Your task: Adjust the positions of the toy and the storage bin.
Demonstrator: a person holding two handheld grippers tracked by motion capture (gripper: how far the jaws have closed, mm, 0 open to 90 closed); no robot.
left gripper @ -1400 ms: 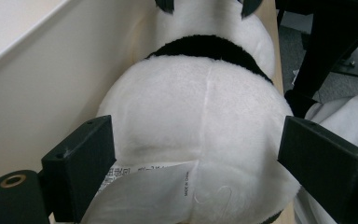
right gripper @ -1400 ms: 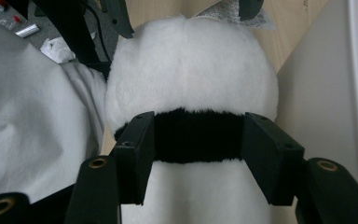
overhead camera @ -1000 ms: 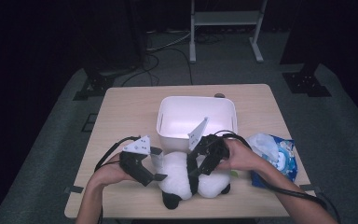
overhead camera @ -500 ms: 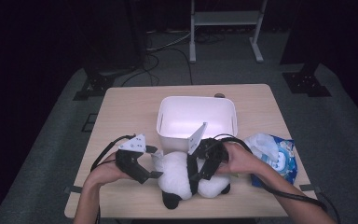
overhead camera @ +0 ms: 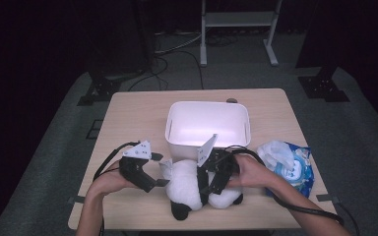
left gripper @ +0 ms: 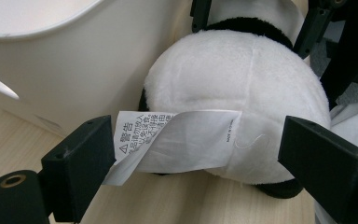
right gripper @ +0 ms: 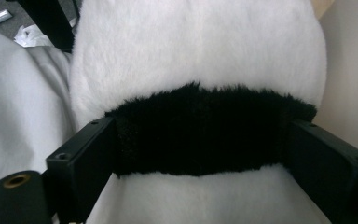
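A black-and-white panda plush (overhead camera: 189, 184) lies on the table (overhead camera: 138, 118) just in front of a white bin (overhead camera: 177, 132). My right gripper (overhead camera: 209, 186) straddles the panda's black band (right gripper: 200, 135); its jaws have just been opening and stand wide, with fur brushing both sides. My left gripper (overhead camera: 161, 174) is open at the plush's left end. In the left gripper view the panda's white rear (left gripper: 242, 84) and its printed label (left gripper: 177, 135) sit between the jaws, and the label's end touches one jaw. The bin's wall (left gripper: 74, 70) rises close behind.
A blue pack of wipes (overhead camera: 288, 164) with white tissue sticking out lies at the right of the table, beside my right forearm. The bin looks empty inside. A white rack's legs (overhead camera: 236, 29) stand on the floor beyond the table.
Both hands and the panda stay almost where they were; the right gripper has sunk very slightly onto the plush.
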